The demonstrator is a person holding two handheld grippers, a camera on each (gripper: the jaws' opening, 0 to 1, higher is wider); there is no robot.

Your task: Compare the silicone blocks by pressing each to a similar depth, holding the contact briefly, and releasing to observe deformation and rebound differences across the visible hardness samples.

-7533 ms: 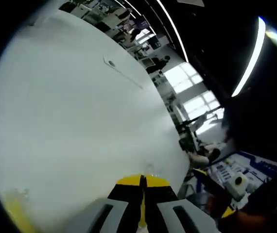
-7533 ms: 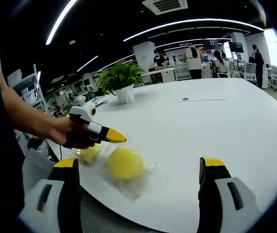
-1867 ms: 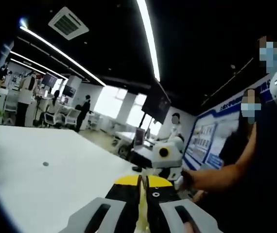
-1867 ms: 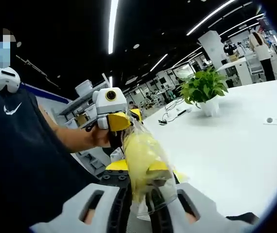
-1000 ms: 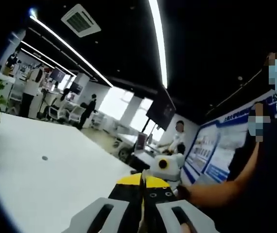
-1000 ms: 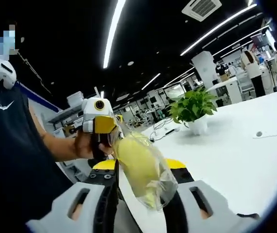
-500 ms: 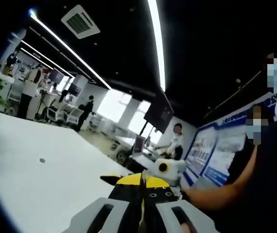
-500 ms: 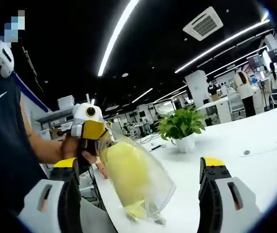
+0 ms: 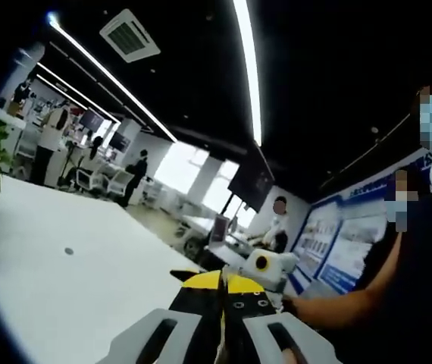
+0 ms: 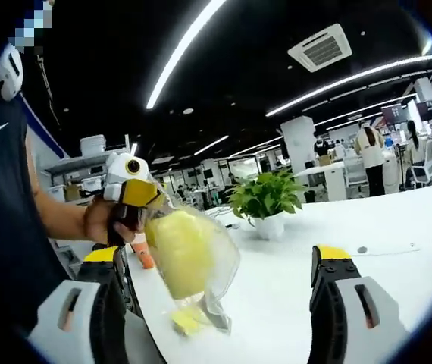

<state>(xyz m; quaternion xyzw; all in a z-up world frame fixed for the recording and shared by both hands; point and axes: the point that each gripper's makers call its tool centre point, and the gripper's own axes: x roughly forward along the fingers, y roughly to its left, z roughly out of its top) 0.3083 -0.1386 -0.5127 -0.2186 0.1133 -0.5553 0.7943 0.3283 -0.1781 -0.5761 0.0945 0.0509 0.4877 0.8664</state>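
Above the bench [image 10: 398, 250], bagged yellow block [image 10: 180, 252] hangs from clamped left gripper [image 10: 142, 196] — contents blurred; right gripper [image 10: 220, 303] spread wide, empty.

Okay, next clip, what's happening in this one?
A person works over a white table with two hand-held grippers. The left hand-held gripper is shut on the top of a clear plastic bag holding a yellow silicone block, dangling it above the table. The right hand-held gripper stands open around the bag without touching it.
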